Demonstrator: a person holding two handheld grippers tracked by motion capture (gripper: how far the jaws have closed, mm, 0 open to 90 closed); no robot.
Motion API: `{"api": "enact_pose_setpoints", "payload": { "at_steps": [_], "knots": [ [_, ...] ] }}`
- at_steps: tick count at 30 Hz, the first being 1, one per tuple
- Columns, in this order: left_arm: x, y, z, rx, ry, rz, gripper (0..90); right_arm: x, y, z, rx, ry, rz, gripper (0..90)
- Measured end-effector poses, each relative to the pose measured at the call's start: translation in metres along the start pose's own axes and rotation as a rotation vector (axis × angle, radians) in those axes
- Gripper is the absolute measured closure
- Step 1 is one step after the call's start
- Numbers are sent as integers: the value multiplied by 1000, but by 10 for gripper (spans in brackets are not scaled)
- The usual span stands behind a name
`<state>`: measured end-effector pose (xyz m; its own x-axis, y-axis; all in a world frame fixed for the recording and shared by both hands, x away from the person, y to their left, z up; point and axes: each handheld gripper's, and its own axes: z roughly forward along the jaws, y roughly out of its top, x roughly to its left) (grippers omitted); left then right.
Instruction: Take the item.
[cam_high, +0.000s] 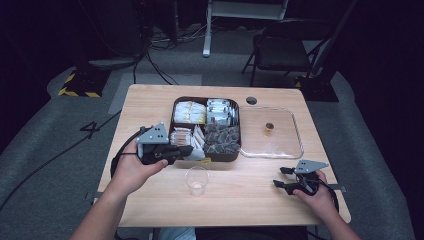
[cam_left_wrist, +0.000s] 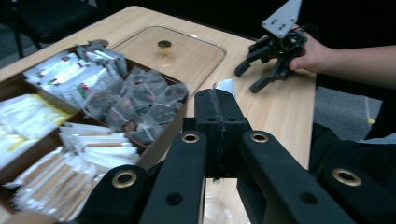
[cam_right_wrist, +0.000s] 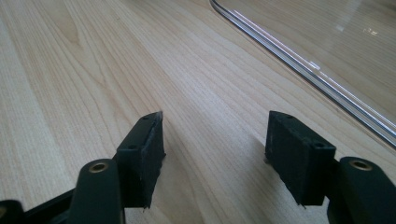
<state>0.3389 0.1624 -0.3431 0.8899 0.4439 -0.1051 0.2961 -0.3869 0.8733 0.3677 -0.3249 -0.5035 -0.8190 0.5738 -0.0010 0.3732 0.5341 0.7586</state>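
Sitting on a wooden worktop (cam_high: 150, 107): a dark tray (cam_high: 206, 128) w/ compartments of white, yellow & dark sachets, a clear lid (cam_high: 270, 133) lying flat just beside its right edge, a clear cup (cam_high: 197, 180) near the front. Hovering at tray's front-left corner: left gripper (cam_high: 184, 150), jaws pressed together, small white sachet (cam_left_wrist: 226, 86) poking out beyond the tips. Resting low near the lid's front-right corner: right gripper (cam_high: 280, 177), jaws spread, nothing between them.
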Motion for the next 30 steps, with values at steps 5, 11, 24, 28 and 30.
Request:
{"api": "enact_pose_setpoints", "payload": {
  "at_steps": [5,11,24,28,30],
  "knots": [
    [-6,-7,6,-12,-17,-3,900,0,0,0,0,0,0,376],
    [-10,-16,18,-23,-39,-14,900,1,0,0,0,-7,4,375],
    [-4,-43,38,41,-56,-68,900,4,-2,-2,-1,-9,7,375],
    [-5,-50,40,68,-59,-70,900,4,-2,-2,-1,-9,7,375],
    [-4,-53,42,92,-54,-67,900,4,-2,-2,-1,-9,7,375]
  ]
}}
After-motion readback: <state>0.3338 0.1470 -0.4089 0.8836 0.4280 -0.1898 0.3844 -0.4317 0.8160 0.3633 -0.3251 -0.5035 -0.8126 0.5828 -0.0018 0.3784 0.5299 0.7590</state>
